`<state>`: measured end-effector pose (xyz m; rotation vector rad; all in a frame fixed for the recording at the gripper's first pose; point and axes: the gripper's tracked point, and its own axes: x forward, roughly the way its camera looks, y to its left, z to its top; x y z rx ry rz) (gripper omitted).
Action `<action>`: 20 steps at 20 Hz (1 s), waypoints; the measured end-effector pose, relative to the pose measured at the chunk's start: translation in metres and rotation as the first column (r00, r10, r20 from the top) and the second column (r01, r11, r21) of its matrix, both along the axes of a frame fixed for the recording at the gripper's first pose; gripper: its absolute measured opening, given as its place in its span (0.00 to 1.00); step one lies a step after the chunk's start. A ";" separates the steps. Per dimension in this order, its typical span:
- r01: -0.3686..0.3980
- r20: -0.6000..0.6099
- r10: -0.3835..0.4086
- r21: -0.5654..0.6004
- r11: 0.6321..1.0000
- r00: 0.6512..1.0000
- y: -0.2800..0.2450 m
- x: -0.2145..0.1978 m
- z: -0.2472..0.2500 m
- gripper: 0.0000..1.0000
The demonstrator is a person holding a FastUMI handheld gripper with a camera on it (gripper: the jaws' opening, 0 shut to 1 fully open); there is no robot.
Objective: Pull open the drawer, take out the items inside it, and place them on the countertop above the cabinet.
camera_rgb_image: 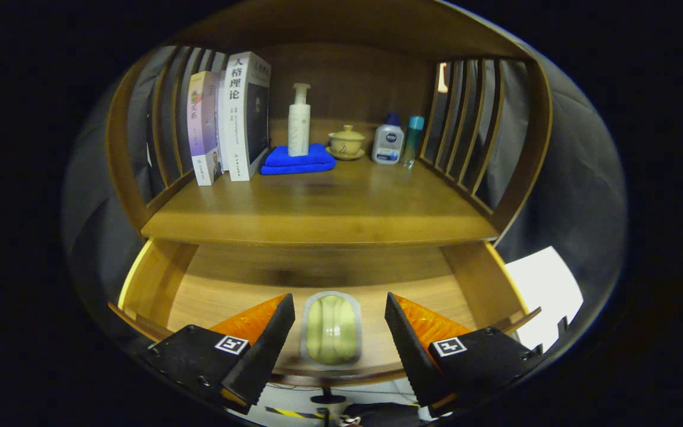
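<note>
My hand-held gripper [339, 323] is released, fingers spread wide either side of a green packet [331, 327] lying near the front edge of the open drawer [229, 290]. Beyond, the worktop [318, 213] front stands bare; books [229, 118], blue towel [297, 160] sit rearward.

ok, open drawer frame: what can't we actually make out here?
- Back of the drawer: gripper view, hidden under the countertop, so other items there can't be ruled out.
- Green packet in the drawer, between the open gripper fingers: blurred, so its contents and any contact with the fingers are unclear.
- Small teal bottle: partly behind the white bottle, too small to identify.
</note>
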<state>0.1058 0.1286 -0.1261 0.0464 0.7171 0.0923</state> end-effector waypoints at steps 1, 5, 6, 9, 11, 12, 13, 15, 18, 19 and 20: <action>0.003 -0.034 -0.002 0.024 1.000 0.999 0.004 0.004 -0.007 0.97; 0.038 -0.152 -0.023 0.095 0.995 0.988 0.012 0.009 -0.033 0.97; 0.043 -0.165 -0.023 0.119 0.992 0.986 0.014 0.013 -0.036 0.97; 0.058 -0.231 -0.030 0.116 0.992 0.972 0.012 0.012 -0.053 0.94; 0.066 -0.277 -0.042 0.079 0.995 0.960 0.006 0.009 -0.067 0.83; 0.059 -0.283 -0.039 0.062 0.996 0.958 0.004 0.008 -0.069 0.71; 0.052 -0.285 -0.032 0.062 0.997 0.958 0.006 0.010 -0.073 0.59; 0.032 -0.279 -0.005 0.091 0.995 0.960 0.016 0.009 -0.074 0.36; 0.021 -0.244 -0.001 0.081 0.996 0.970 0.017 0.011 -0.069 0.14; 0.028 -0.217 -0.006 0.101 0.994 0.976 0.021 0.009 -0.061 0.14; 0.039 -0.215 -0.016 0.103 0.994 0.976 0.021 0.007 -0.060 0.14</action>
